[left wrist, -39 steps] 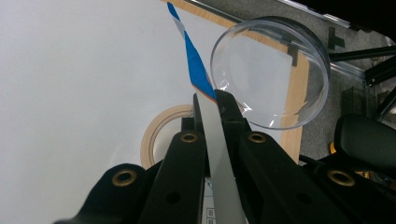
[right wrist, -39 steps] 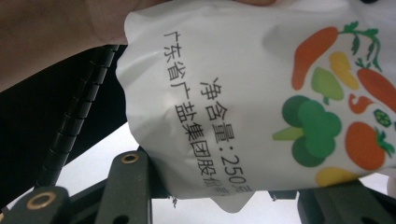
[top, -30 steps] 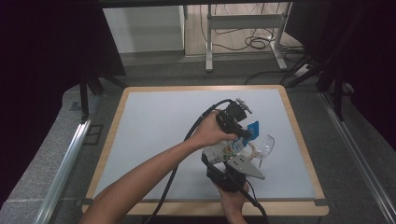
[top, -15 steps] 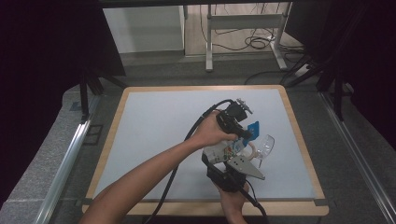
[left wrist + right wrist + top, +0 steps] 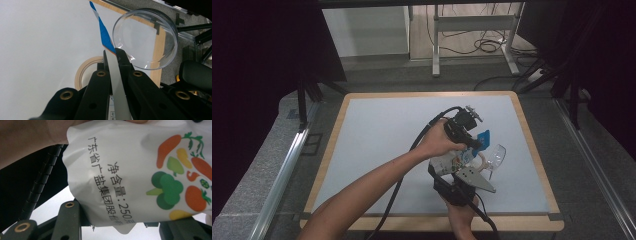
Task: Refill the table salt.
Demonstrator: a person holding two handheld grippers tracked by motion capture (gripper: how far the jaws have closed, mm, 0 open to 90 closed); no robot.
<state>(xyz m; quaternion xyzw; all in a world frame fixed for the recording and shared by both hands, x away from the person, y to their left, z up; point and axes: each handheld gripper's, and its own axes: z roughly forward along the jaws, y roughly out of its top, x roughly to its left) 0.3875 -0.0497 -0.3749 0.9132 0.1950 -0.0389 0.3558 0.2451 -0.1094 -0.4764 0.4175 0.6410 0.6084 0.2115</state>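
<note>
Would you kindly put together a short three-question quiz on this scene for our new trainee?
1. True or false: the left gripper is shut on the flat blue-and-white top edge of the bag.
2. What does the right gripper hold? A. roll of tape B. white plastic bag printed with vegetables C. clear dish
3. Which object lies on the table beside the beige ring of tape, nearer the wooden table edge?

Key: 1. True. 2. B. 3. The round clear plastic dish.
</note>
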